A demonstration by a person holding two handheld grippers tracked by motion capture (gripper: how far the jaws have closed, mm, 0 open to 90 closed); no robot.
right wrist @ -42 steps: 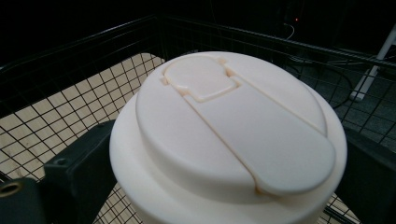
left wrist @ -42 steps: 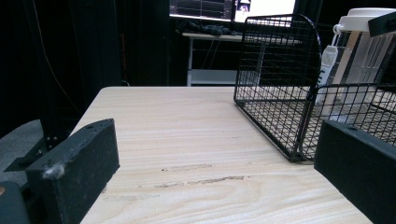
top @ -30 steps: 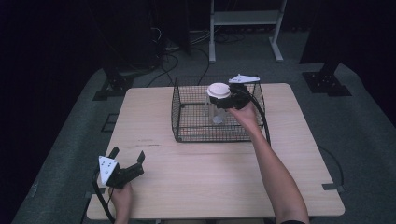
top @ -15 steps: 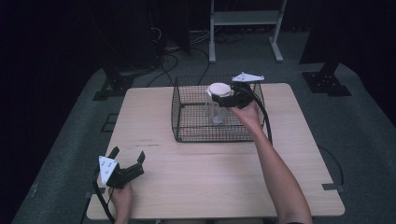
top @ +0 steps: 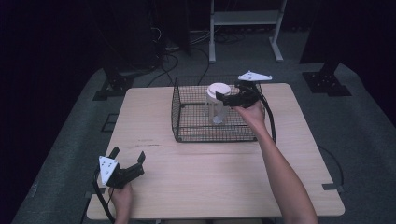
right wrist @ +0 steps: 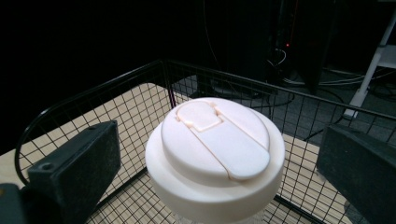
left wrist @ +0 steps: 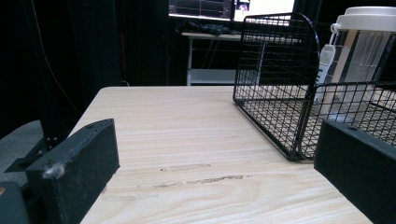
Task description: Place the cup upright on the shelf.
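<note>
Hovering over the black wire-mesh basket (top: 187,133), the right tongs (top: 223,99) sit spread wide, jaws standing either side of the cream round lid (right wrist: 215,154) of a clear plastic bottle (top: 215,109) without touching it. In the right gripper view the lid lies between and just below the 2 jaws, with a visible gap on each side. The bottle stands upright on the basket floor, directly ahead of the right tongs and well apart from the left ones.

Closing from this height looks risky: the pads would likely meet only the sloped top of the lid, and a smooth rounded cap could squeeze out downward or tip the bottle against the mesh wall. A tall, narrow, light container probably topples easily if 1 jaw lands first. The basket rim sits near the right tongs too, so a sideways drift could snag a jaw or the trailing cable on the wire and drag the whole basket across the pale wooden tabletop (top: 210,177).

The left tongs (top: 127,157) rest released near the tabletop edge, holding nothing, so nothing steadies the basket.
</note>
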